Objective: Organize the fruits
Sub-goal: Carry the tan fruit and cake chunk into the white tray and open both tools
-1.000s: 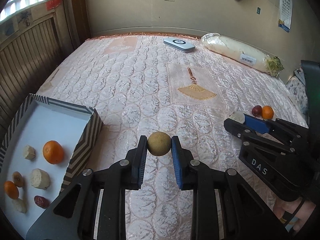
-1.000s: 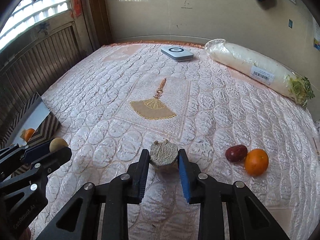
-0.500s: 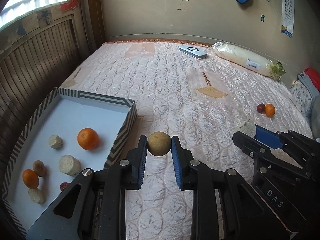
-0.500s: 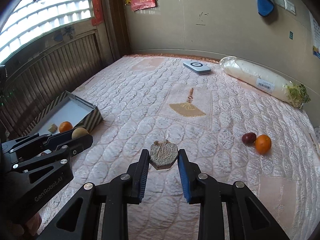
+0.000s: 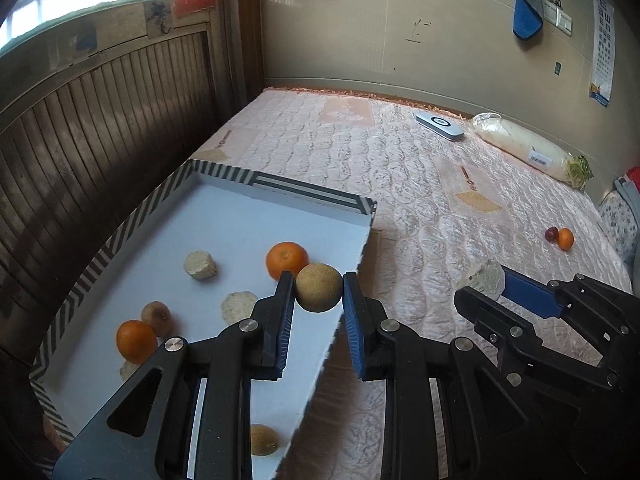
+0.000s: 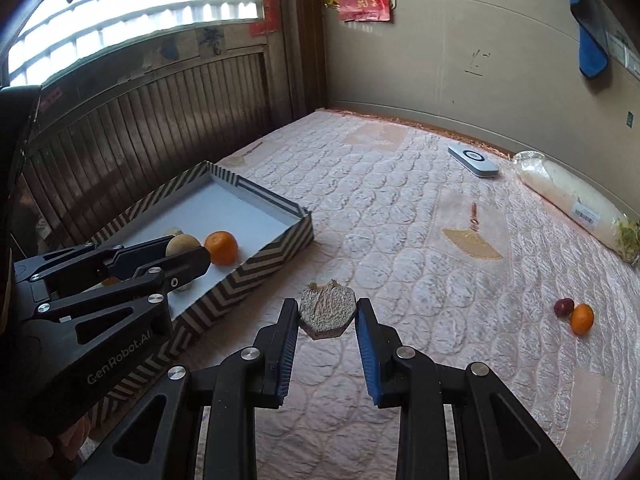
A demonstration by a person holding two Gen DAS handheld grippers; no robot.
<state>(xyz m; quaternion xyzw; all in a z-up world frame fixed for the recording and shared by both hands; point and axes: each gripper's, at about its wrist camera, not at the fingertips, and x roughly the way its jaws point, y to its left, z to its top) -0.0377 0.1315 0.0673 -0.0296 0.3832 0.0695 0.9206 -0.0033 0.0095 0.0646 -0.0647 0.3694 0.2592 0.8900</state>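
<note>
Your left gripper [image 5: 319, 293] now hangs over the striped box [image 5: 280, 184], level with its near right wall, where a second ago it was over the bare quilt [image 5: 420, 208] to the right of the box. The round tan fruit [image 5: 319, 293] it clamps now shows in front of the orange [image 5: 287, 259] inside the box. Your right gripper [image 6: 327, 314] has risen and pulled back with the rough cut piece [image 6: 327, 312]: it lifted that piece off the quilt, and the box, before only at the frame's edge, now lies fully in its view.
</note>
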